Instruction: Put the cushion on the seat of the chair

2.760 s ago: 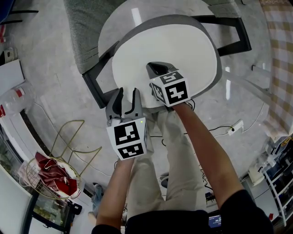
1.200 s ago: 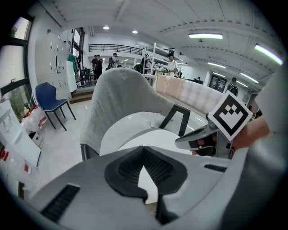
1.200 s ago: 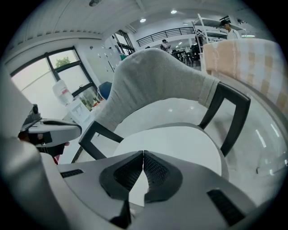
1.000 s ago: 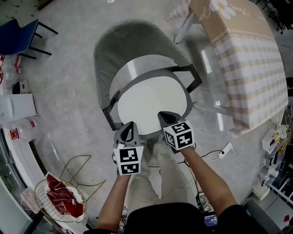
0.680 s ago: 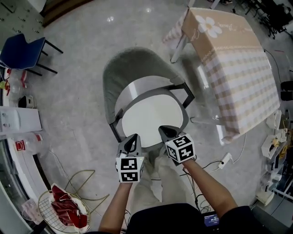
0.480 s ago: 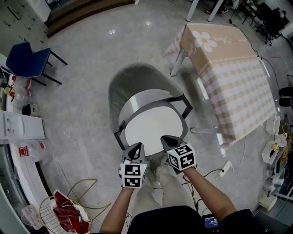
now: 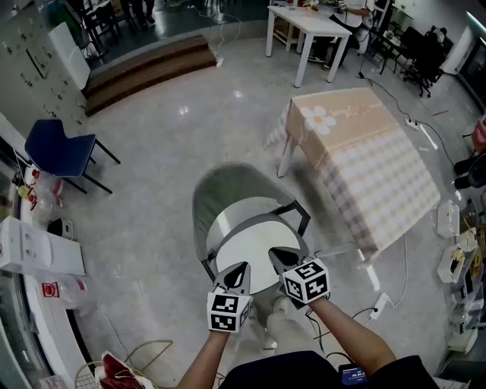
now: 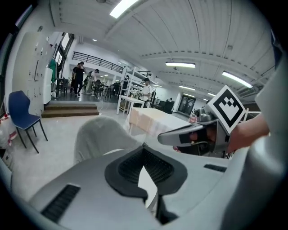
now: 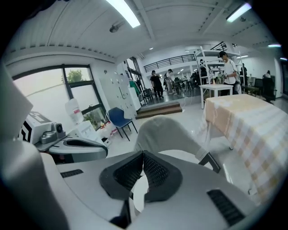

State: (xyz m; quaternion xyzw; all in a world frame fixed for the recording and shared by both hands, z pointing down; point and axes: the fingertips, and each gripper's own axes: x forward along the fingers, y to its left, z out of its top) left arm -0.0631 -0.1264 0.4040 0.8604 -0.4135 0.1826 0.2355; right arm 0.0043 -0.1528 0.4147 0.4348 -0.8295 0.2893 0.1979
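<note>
Cushion, a round white pad with a grey rim, lay flat on the seat of the chair at the lower centre of the head view. The left gripper had its fingers pressed together at the tips with nothing between them. The right gripper was likewise closed and empty, its ribbed black pads meeting in a point. Both sat side by side over the cushion's near edge in the frame, clear of it.

A table draped in a beige checked cloth with a daisy print stood just right of the chair, one corner near the chair's dark frame. A blue chair stood at the upper left, brown steps above it, and a white table at the top. A wire basket holding something red showed at the bottom left. The chair's back was a curved shell of grey fabric, and the floor was pale, glossy stone.
</note>
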